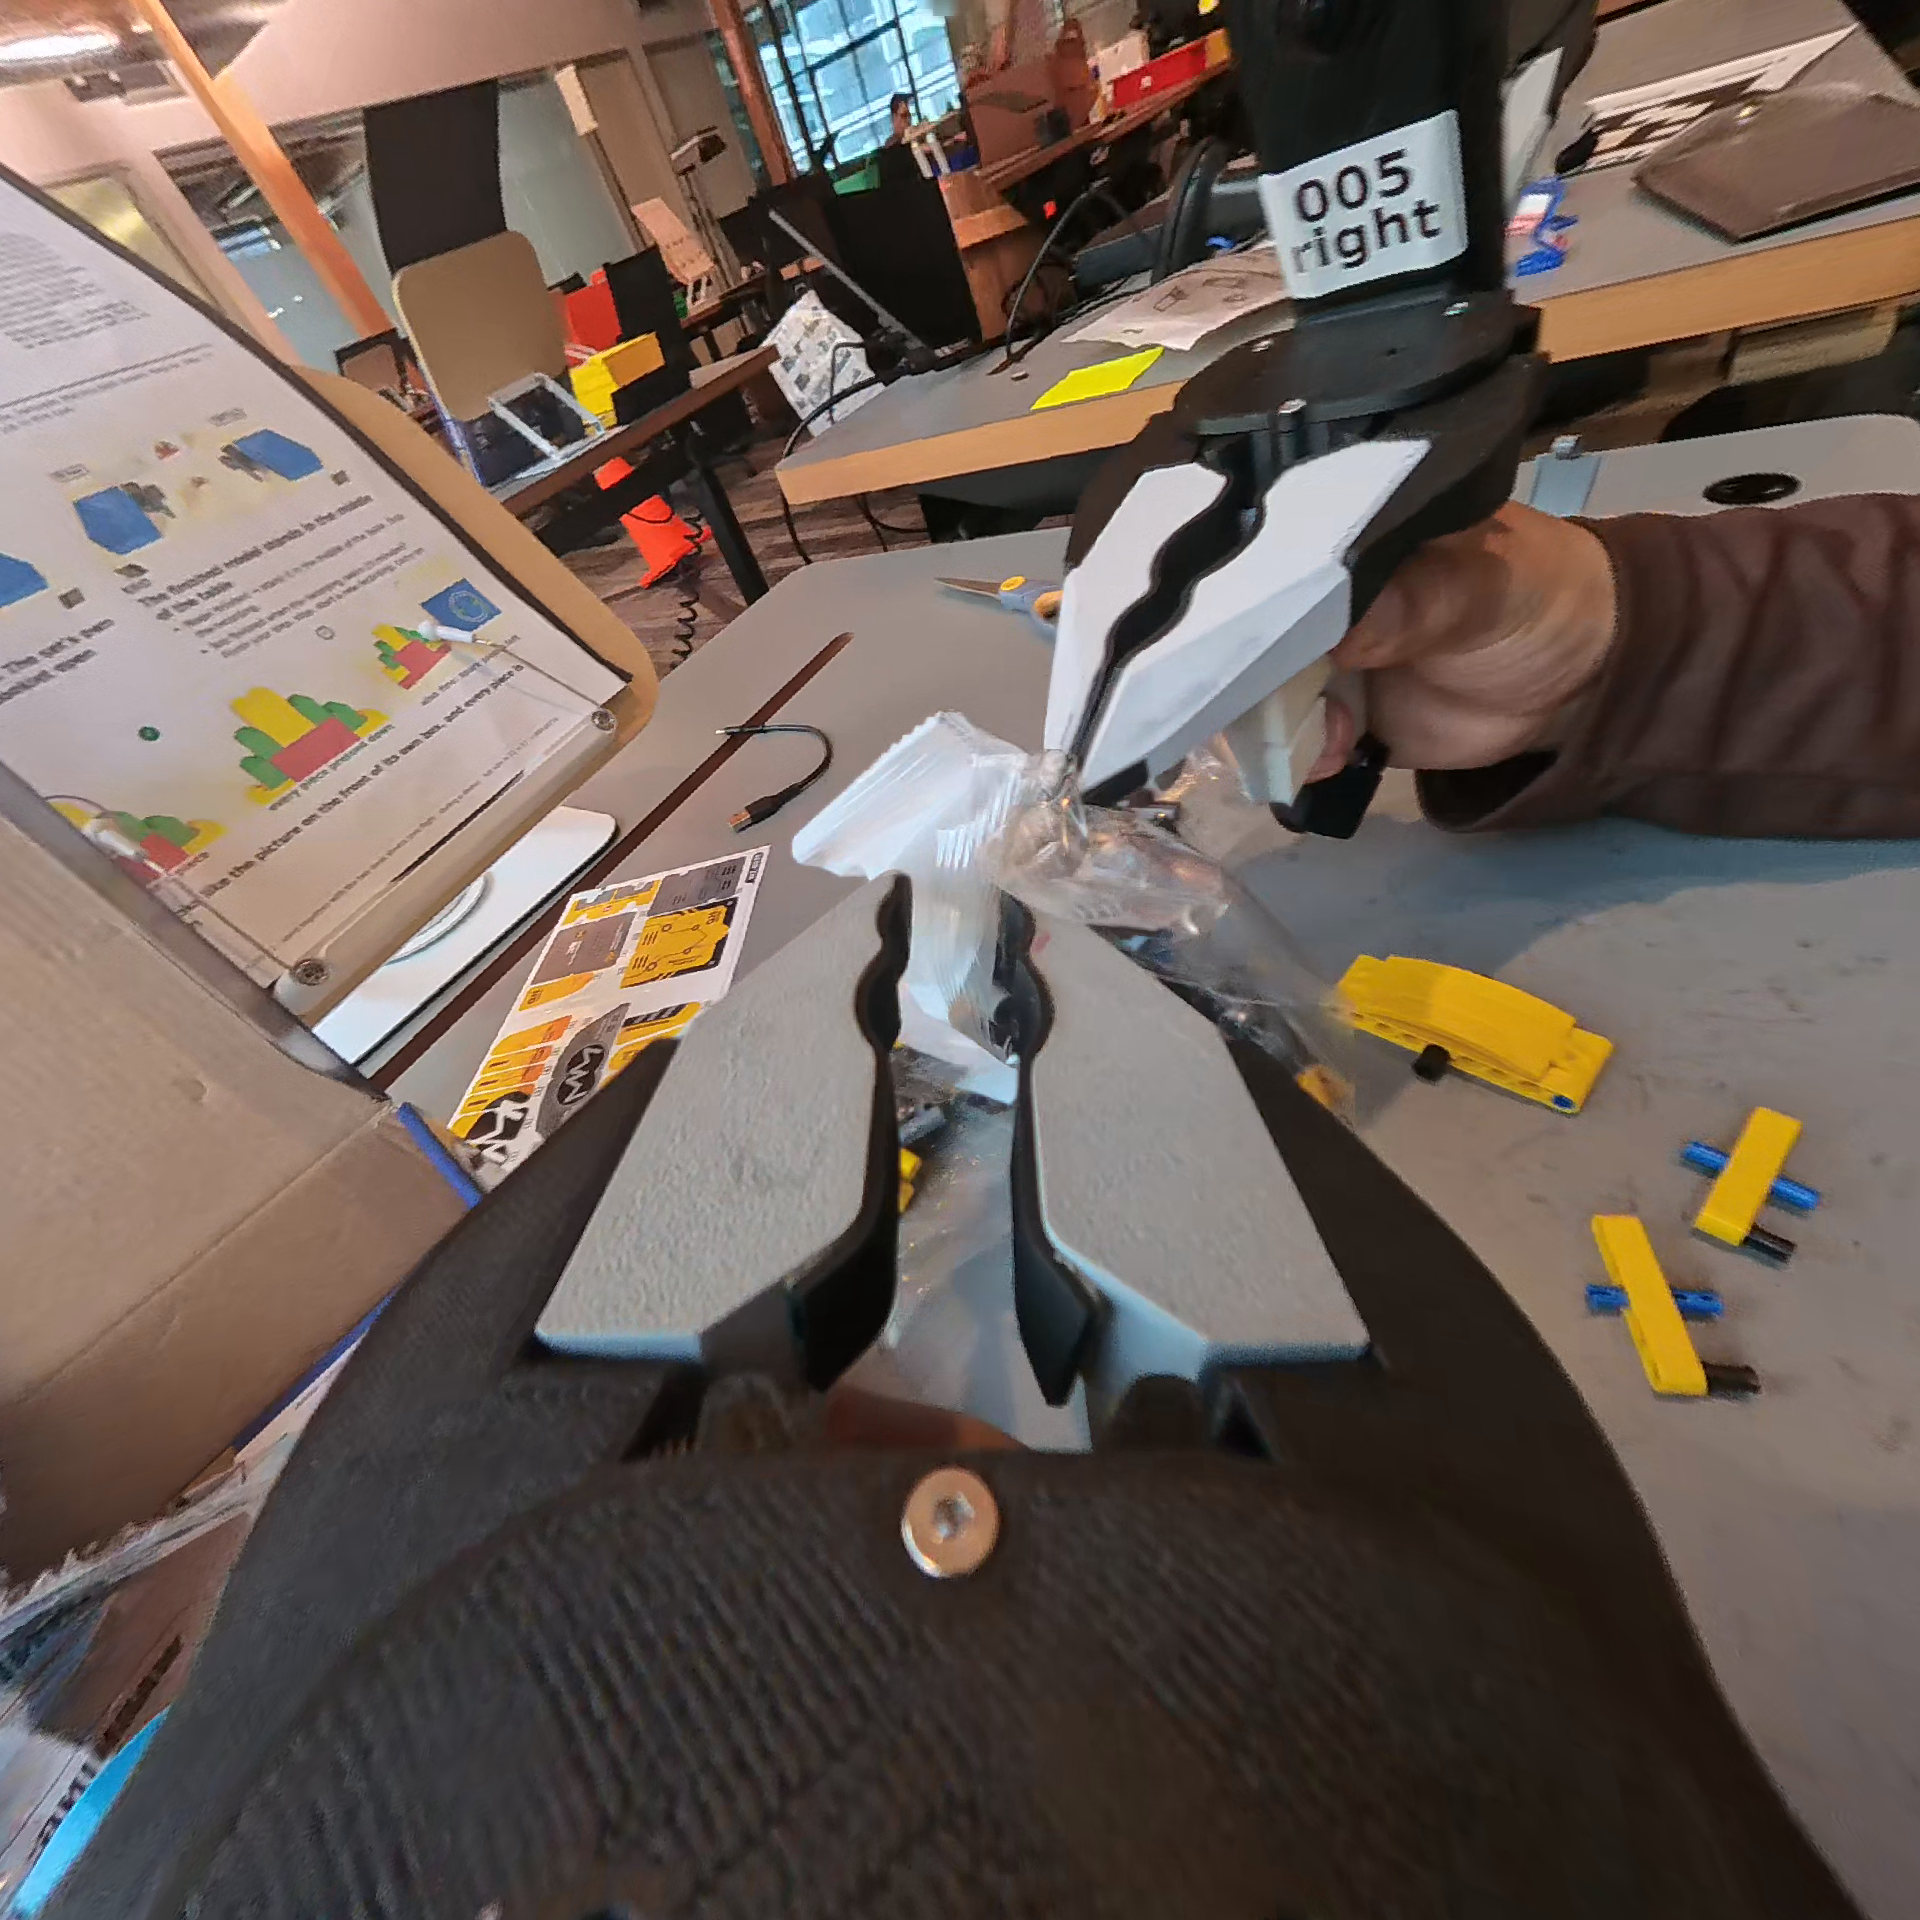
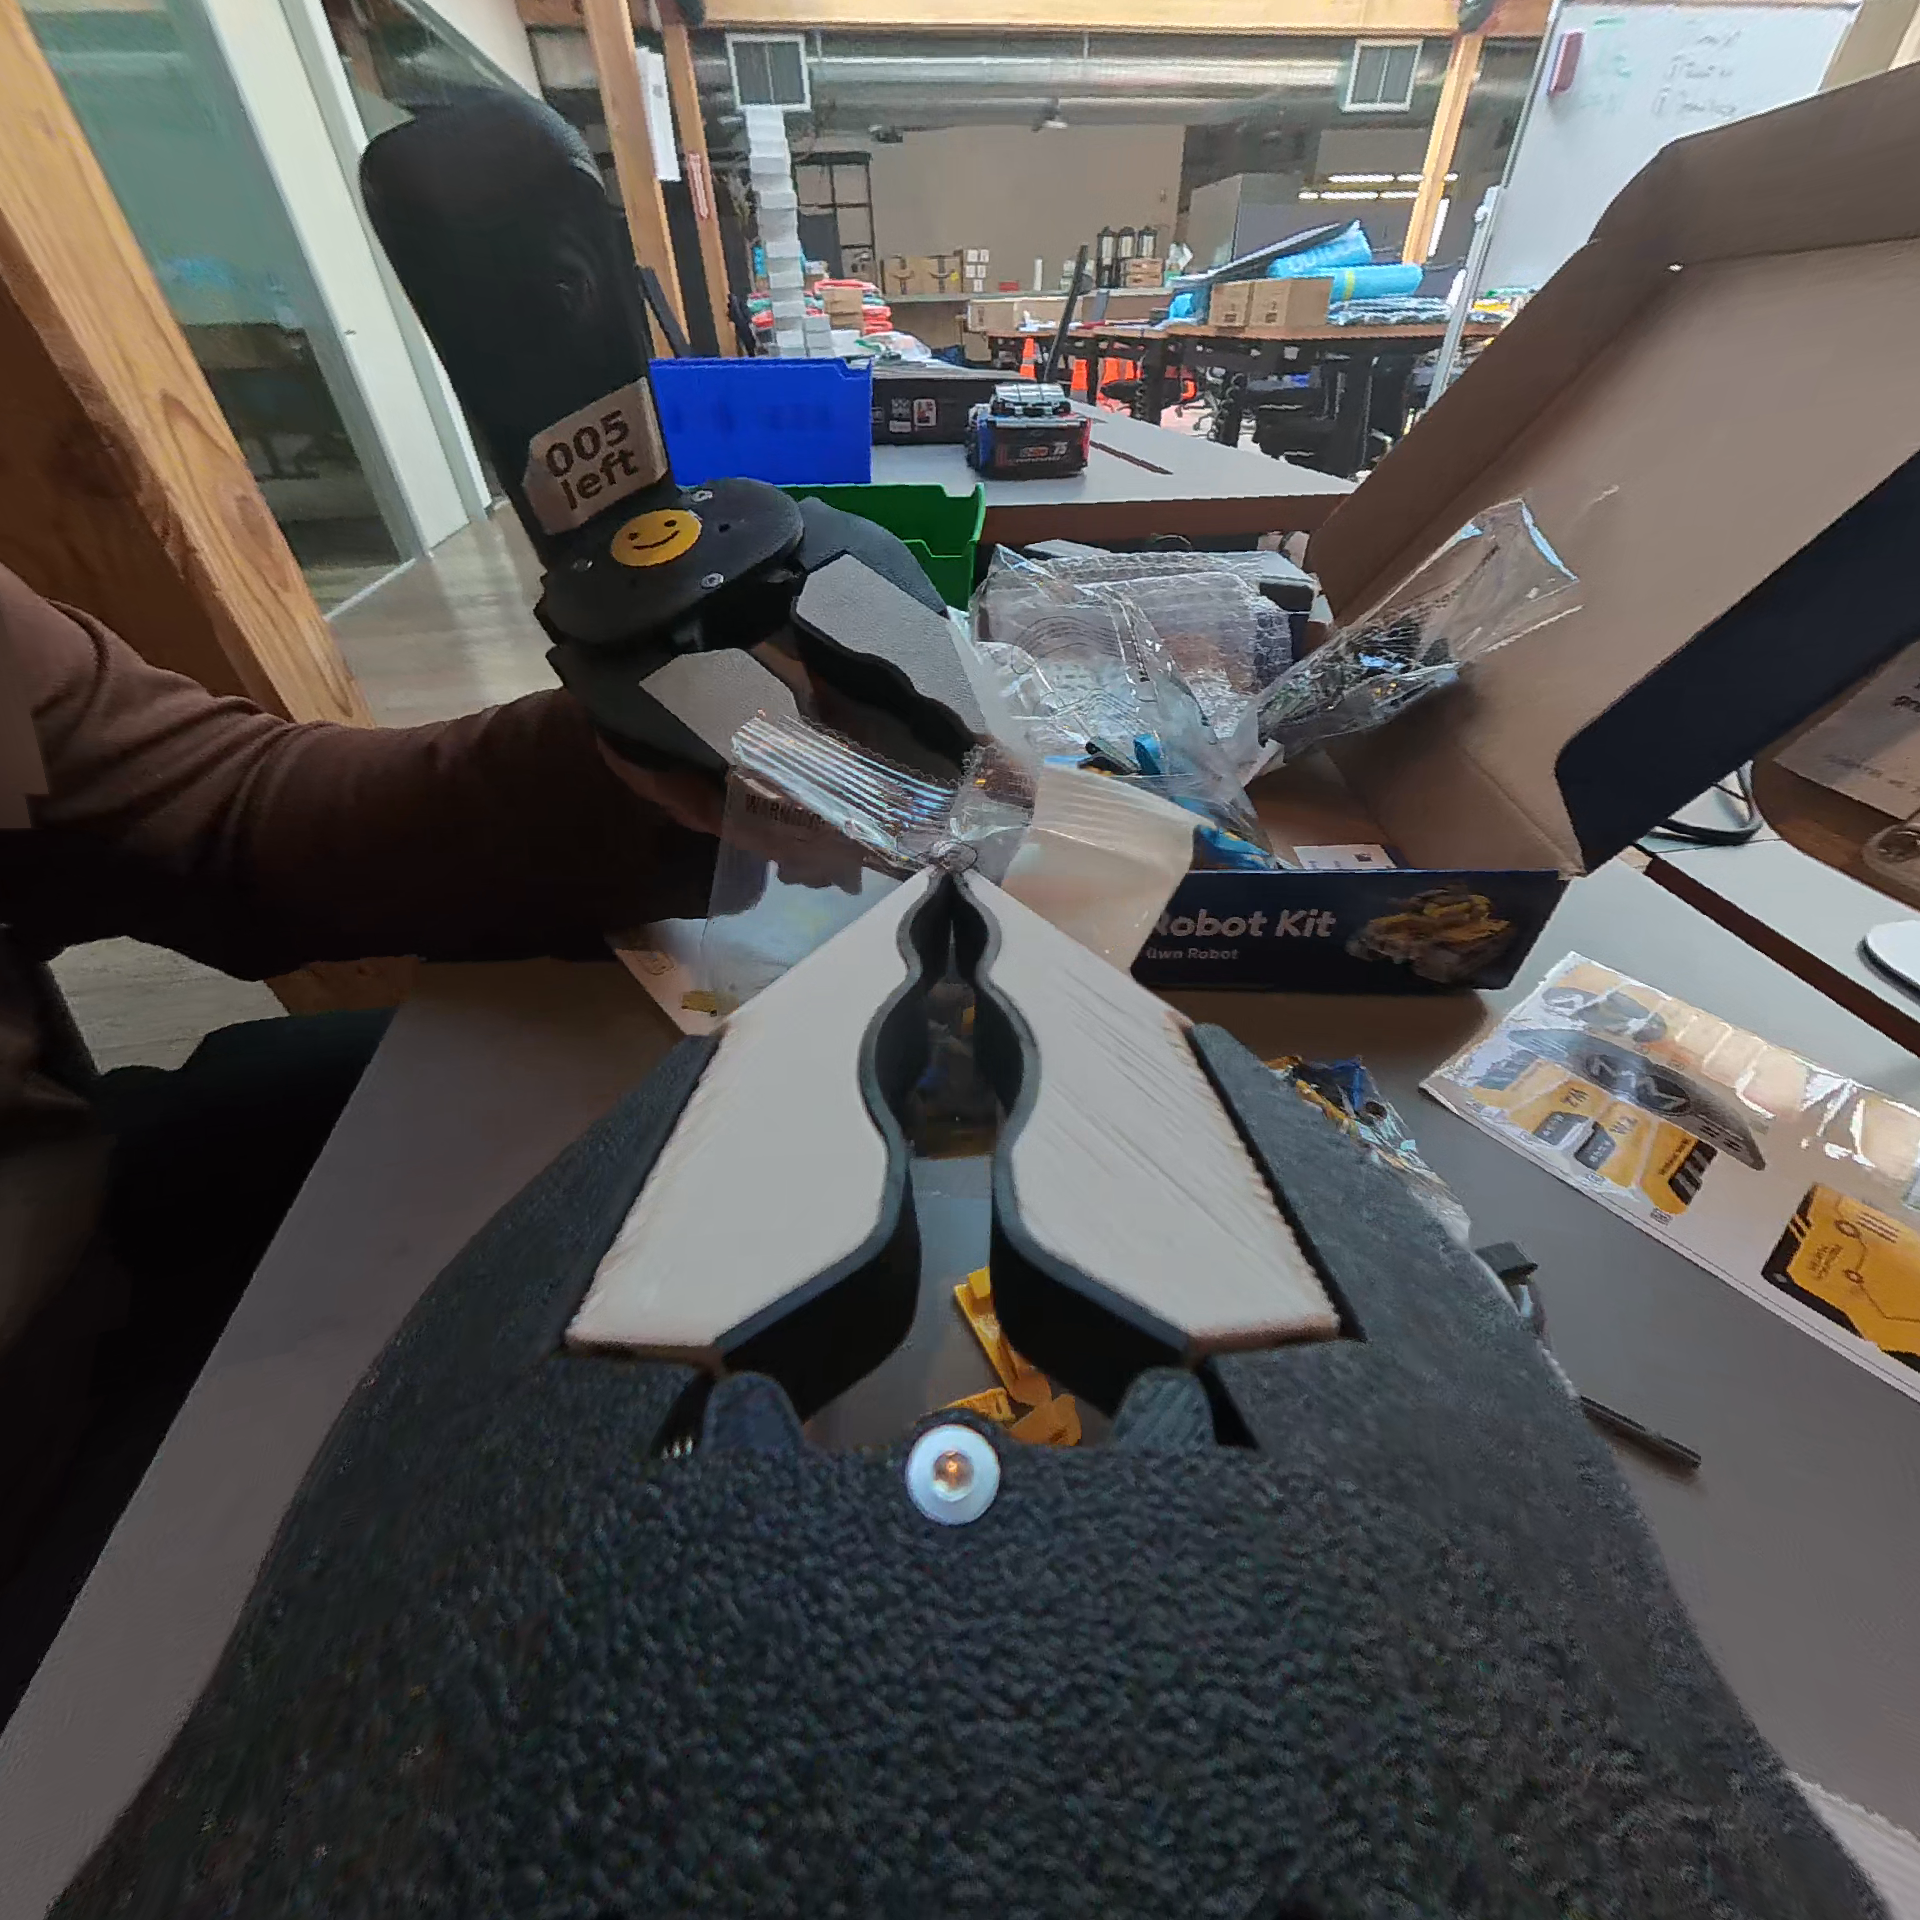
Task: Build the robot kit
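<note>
Both grippers are clamping the same clear plastic bag (image 1: 1101, 873), holding it up just above the grey table (image 1: 1662, 1039). The left gripper (image 1: 954, 935) is pinching its white edge, and the right gripper (image 2: 951, 878) is squeezing the crinkled top just beside that. Yellow bricks (image 1: 1475, 1013) are lying right of the bag.

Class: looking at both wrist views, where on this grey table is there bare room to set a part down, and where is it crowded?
Bare: the table between the yellow beam assembly and the sleeved arm. Crowded: the plastic bag held by both grippers, sticker sheet, open box.
</note>
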A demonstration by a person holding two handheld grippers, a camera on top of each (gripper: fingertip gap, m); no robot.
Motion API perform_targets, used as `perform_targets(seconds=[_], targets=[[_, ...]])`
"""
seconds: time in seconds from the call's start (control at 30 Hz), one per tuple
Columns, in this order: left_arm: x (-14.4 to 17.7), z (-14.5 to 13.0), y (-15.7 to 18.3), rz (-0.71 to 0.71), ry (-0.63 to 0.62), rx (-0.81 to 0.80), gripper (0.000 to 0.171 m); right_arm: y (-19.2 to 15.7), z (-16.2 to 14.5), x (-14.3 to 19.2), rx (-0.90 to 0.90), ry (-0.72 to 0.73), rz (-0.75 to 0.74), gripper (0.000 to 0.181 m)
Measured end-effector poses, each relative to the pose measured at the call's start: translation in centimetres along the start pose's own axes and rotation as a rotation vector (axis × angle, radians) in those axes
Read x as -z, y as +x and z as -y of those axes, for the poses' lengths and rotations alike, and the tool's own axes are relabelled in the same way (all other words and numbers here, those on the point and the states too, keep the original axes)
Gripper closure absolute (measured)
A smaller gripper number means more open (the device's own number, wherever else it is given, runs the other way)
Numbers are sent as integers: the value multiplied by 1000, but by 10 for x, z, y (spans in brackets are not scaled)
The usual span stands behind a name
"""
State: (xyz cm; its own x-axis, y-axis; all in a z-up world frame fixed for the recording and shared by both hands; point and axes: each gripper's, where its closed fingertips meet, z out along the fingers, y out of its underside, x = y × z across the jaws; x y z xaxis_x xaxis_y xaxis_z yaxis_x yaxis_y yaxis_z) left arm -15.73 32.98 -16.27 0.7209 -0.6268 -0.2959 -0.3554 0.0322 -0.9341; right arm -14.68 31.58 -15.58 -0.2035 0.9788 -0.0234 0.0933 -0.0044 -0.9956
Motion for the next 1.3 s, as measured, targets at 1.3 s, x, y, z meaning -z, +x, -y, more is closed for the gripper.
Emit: perform_targets(seconds=[1.3], targets=[[-4,-2,15,-100,-33,134,171,15,-2,10,98,-92,-141,181]])
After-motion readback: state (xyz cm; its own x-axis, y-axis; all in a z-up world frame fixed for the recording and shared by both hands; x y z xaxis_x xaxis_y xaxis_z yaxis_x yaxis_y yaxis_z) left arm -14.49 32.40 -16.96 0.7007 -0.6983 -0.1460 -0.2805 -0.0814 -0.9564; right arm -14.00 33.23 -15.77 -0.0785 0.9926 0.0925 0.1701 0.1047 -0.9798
